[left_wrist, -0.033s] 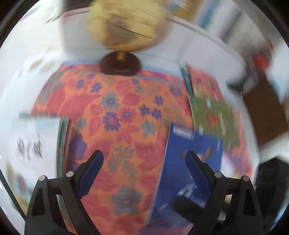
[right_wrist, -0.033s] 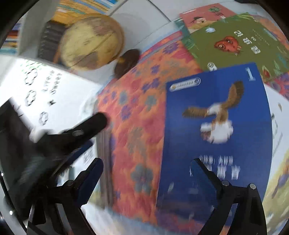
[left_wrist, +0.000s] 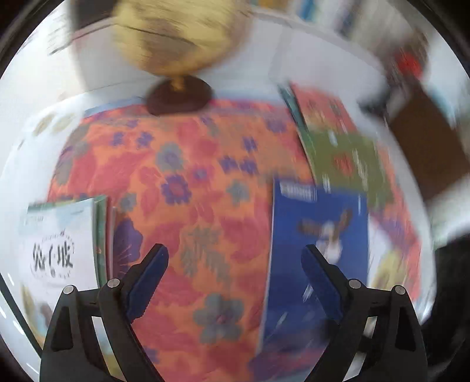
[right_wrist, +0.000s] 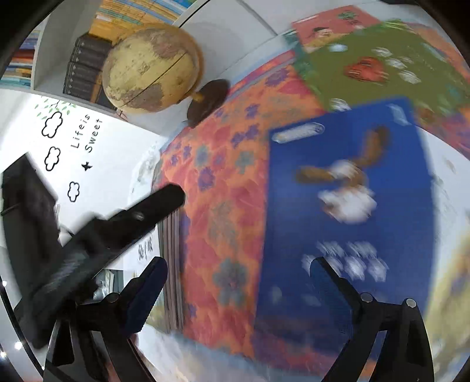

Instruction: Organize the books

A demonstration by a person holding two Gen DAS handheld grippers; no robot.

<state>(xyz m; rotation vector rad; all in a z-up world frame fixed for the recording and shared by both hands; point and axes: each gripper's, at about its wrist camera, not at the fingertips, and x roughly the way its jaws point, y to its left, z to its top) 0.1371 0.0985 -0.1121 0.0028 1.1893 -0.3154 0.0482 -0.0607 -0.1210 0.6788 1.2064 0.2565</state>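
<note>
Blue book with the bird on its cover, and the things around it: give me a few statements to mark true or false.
1. The blue book lies flat on the flowered cloth. True.
2. The right gripper is clamped on the blue book. False: its jaws stand open above it, nothing between them.
3. A globe stands on a dark round base at the cloth's far edge. True.
4. The green book lies on top of the blue one. False: it lies beyond the blue book, partly over a red book.
5. The left gripper holds the white book. False: its jaws are open and empty.
</note>
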